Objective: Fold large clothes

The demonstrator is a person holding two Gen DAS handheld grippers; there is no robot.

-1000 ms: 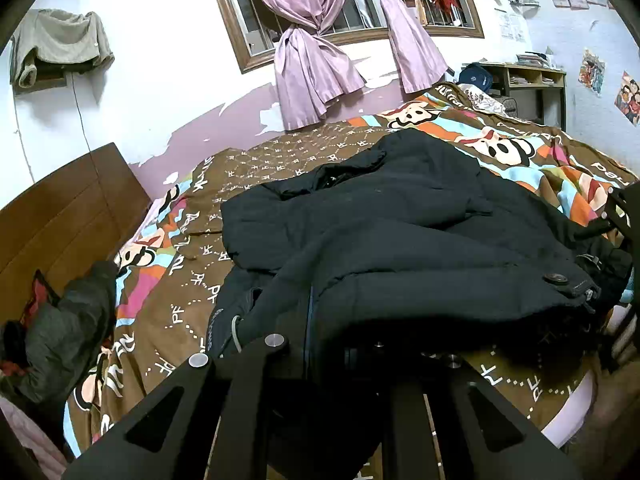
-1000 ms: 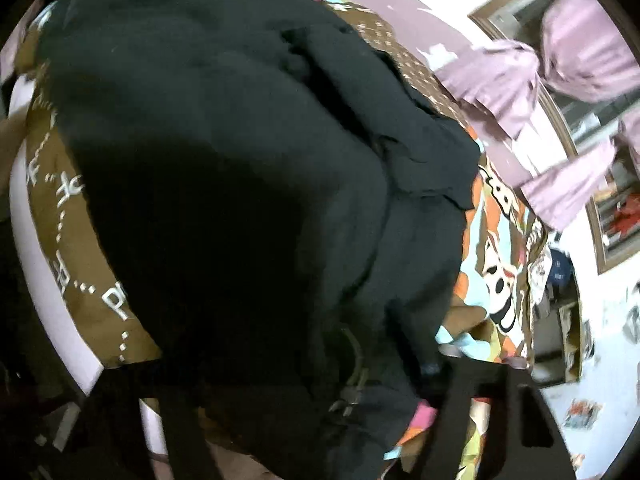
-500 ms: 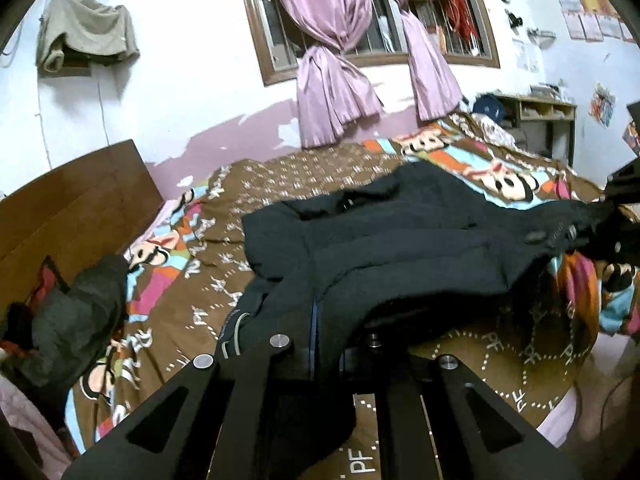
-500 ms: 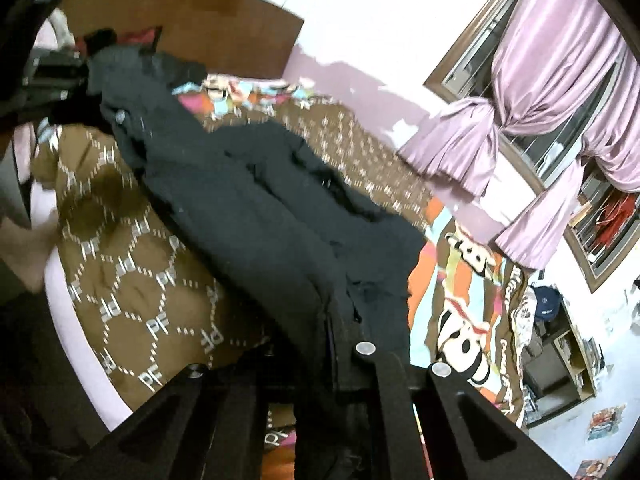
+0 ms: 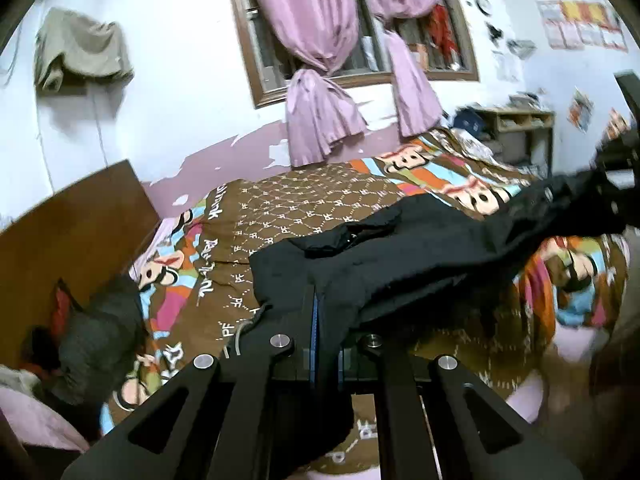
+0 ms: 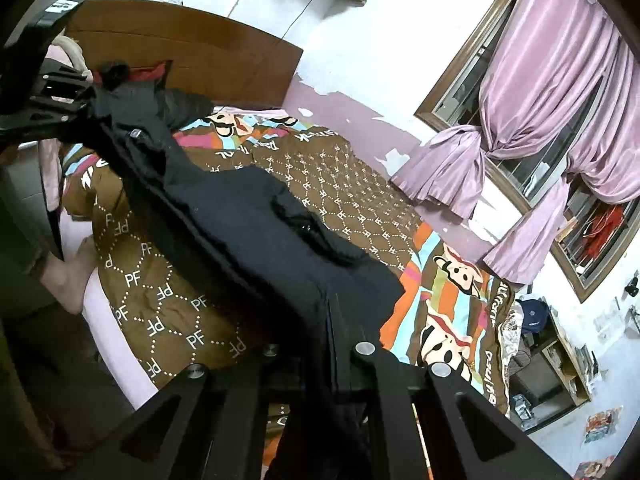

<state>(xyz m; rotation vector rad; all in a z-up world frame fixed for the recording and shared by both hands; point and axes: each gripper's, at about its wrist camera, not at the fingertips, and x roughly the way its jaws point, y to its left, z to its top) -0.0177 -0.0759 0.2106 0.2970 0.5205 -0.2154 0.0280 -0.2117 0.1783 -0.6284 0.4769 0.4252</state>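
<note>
A large black coat (image 5: 400, 256) hangs stretched between my two grippers above the bed. My left gripper (image 5: 324, 340) is shut on one end of its edge, the cloth pinched between the fingers. In the right wrist view the coat (image 6: 248, 220) runs from my right gripper (image 6: 328, 336), shut on the other end, up to the left gripper (image 6: 80, 100) at the far left. From the left wrist camera, the right gripper (image 5: 608, 196) shows at the right edge with cloth in it. The coat's far side still rests on the brown quilt (image 5: 280, 204).
The bed carries a brown patterned quilt and a colourful cartoon blanket (image 5: 472, 192). A wooden headboard (image 5: 72, 224) stands at the left, with a grey garment (image 5: 96, 336) beside it. Purple curtains (image 5: 320, 80) hang at the window. A wooden shelf unit (image 5: 520, 128) stands at the right.
Both grippers have risen and lifted the coat's near edge off the bed, pulling it taut. The right gripper closed on the coat within the last second.
</note>
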